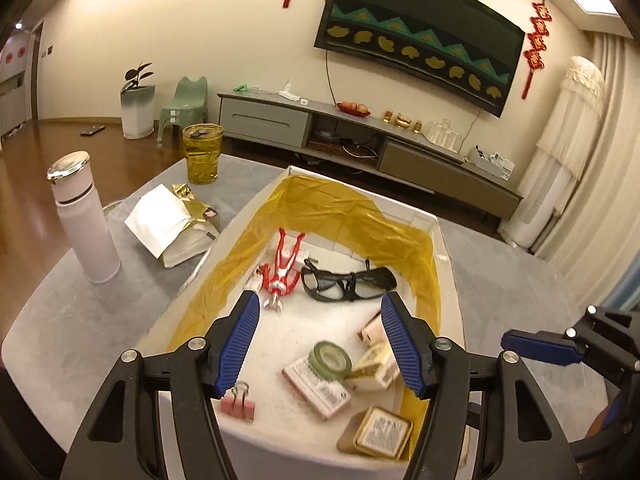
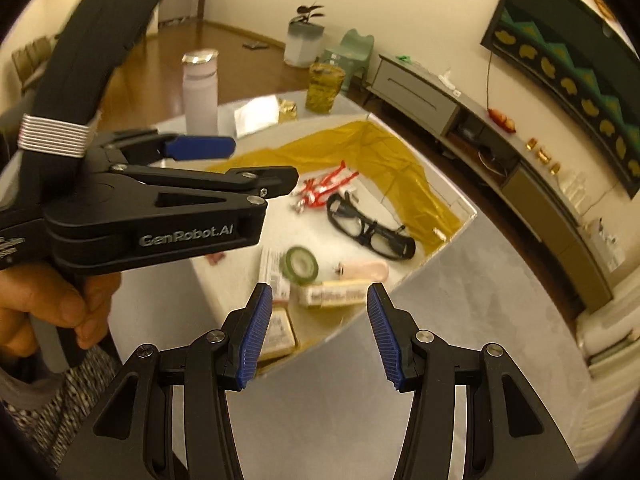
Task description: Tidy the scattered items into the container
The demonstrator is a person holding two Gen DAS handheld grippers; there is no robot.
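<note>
Overhead, left gripper [image 1: 320, 338] and right gripper [image 2: 318, 334] gape empty above the box [image 1: 448, 280] rim.

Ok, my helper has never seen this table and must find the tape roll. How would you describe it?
Look in the white box lined with yellow plastic. Near its front end, the tape roll lies on a printed card beside small cartons. It is the only round green ring there.

White cardboard box [image 1: 448, 264] sitting on grey table [image 1: 100, 320], holding red toy figure [image 1: 282, 270] left of black-framed glasses [image 1: 346, 282]; green tape roll [image 1: 332, 360] lying nearer, pink steel-capped bottle [image 1: 82, 220] standing left of box.
</note>
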